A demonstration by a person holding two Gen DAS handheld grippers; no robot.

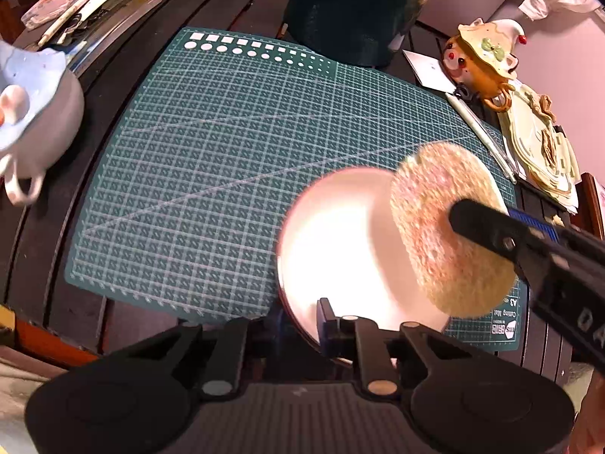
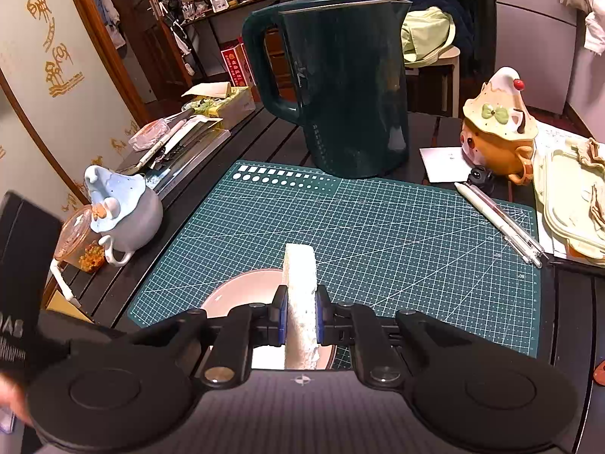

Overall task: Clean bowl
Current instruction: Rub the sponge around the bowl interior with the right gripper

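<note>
Wiping looks to be the step in hand: the right gripper (image 2: pixel 300 316) clamps the sponge (image 1: pixel 450 227) above the bowl (image 1: pixel 340 249) at lower centre, whose rim the left gripper (image 1: pixel 298 325) pinches, so next the sponge's flat face must press inside.

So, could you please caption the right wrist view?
Right tongs grip a pale round sponge above a white bowl.

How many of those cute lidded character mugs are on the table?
2: a blue mug left of the cutting mat, an orange mug at its far right. Others may be hidden.
</note>
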